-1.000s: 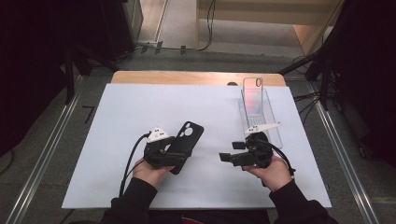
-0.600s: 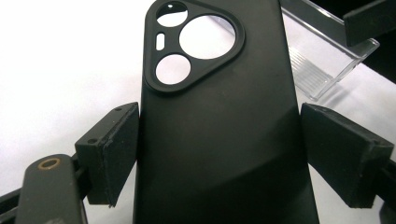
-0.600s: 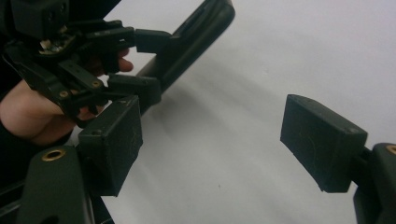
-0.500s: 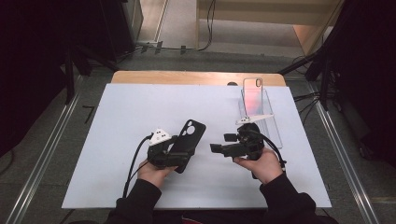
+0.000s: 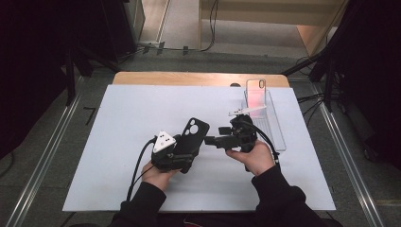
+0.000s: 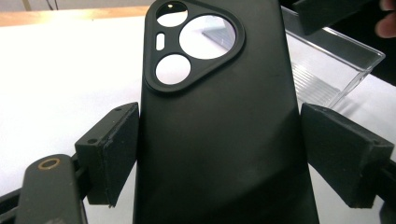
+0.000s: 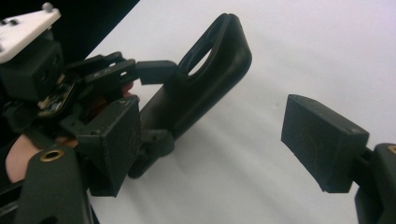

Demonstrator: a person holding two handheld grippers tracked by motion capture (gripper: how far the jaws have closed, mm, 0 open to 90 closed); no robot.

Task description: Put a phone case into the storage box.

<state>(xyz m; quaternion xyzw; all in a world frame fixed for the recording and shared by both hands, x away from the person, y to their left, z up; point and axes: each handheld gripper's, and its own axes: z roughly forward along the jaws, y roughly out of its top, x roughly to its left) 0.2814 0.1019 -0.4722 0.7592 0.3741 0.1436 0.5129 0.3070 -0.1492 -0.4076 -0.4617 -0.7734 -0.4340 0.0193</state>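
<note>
You are holding the left gripper [image 5: 182, 153] low and left of centre in the high view, your left hand [image 5: 158, 172] curling under it from the bottom edge with the forearm angling up and to the right, and its cable looping down beside your dark sleeve. Its jaws are clamping the black phone case [image 5: 191, 137] by the long sides; in the left gripper view the case [image 6: 219, 121] is rising upright between the two pads, camera cut-outs sitting near the top of the frame, and both pads are pressing against its edges. The case is tilting up and to the right off the white table sheet [image 5: 118, 123], its camera end pointing toward the middle of the frame. You are bringing the right gripper [image 5: 213, 140] in just right of centre, your right hand [image 5: 253, 156] gripping it from below with the wrist bent so the jaws are pointing leftward at the case. Those jaws are standing wide apart and are holding nothing: in the right gripper view [image 7: 212, 140] the case [image 7: 201, 88] is lying at the upper left of the frame, next to the near pad, while the other pad is sitting well clear at the lower right. Behind your right hand, a clear plastic tray [image 5: 274, 118] is resting at the upper right of the sheet, with a pinkish phone [image 5: 256, 92] standing at its far end.
</note>
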